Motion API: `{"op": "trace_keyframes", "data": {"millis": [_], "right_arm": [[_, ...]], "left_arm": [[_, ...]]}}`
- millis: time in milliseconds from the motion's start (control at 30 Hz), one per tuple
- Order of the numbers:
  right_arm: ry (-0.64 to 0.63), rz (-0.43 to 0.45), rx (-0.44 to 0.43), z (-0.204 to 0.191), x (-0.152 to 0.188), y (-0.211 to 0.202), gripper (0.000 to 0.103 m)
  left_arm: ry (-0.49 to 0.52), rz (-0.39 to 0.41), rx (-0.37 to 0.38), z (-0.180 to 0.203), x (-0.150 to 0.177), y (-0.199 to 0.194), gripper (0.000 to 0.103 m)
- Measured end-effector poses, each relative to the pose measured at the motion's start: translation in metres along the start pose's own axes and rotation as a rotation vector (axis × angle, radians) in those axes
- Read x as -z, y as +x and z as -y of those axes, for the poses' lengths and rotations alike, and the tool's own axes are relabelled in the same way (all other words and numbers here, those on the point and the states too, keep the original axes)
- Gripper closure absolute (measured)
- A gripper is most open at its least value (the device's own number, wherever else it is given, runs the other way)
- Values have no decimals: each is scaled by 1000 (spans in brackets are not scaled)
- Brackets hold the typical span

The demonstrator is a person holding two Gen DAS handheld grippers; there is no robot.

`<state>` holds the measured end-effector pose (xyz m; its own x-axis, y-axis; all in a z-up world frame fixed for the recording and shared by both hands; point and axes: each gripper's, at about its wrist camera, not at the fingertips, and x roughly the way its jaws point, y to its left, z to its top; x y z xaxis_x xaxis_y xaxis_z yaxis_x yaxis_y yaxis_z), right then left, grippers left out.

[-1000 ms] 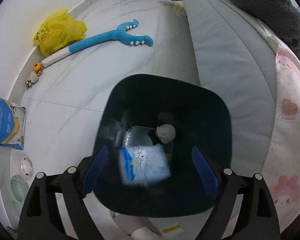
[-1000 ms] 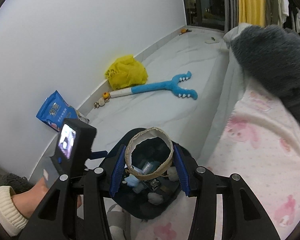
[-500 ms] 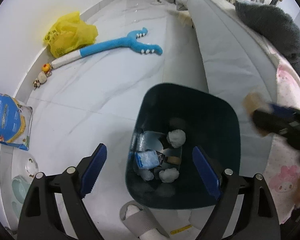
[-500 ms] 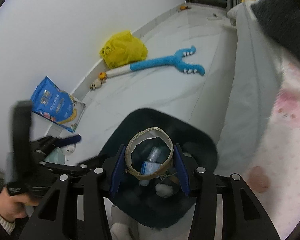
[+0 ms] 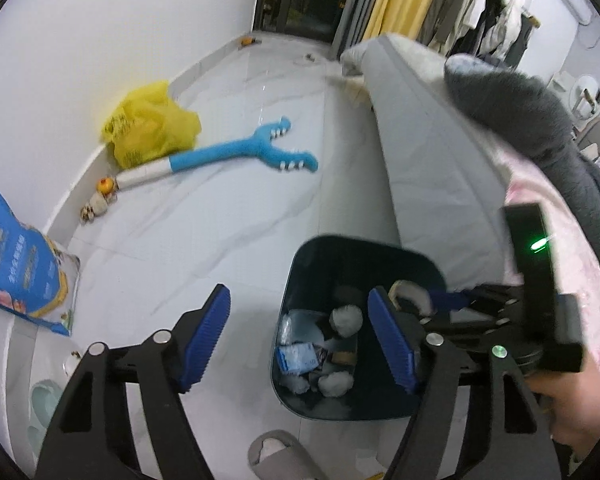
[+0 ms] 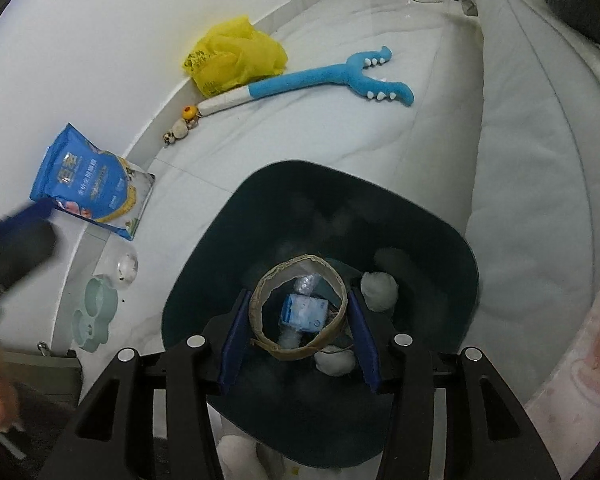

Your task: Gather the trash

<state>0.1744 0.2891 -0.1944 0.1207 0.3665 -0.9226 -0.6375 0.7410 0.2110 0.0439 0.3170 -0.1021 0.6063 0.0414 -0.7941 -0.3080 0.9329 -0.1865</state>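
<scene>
1. We're mid-drop: right gripper [image 6: 299, 336] clamps the cardboard tape ring [image 6: 299, 307], jaws just easing wider, trash bin [image 6: 204, 272] directly below.
2. Left gripper [image 5: 296, 340] is empty, jaws just narrowed, bin at its right.
3. Next we probably just let go.

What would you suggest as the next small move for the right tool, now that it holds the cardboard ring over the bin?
Probably open the right tool and let go. The cardboard ring sits between its pads directly over the dark bin, above the trash already inside, so it should fall in. The jaws have just been opening slightly.
</scene>
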Motion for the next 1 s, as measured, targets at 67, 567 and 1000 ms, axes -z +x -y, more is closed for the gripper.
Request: {"op": "trace_keyframes", "data": {"millis": [67,567,1000], "right_arm": [[10,-11,6,2,2,2,39],[-44,234,96,-2,26,-100,14],[34,524,224,37,103,-244,4]], "left_arm": [[11,34,7,5,-6,-14,29],[62,264,51,49,-12,-113,6],[197,358,33,119,18,-151,3]]}}
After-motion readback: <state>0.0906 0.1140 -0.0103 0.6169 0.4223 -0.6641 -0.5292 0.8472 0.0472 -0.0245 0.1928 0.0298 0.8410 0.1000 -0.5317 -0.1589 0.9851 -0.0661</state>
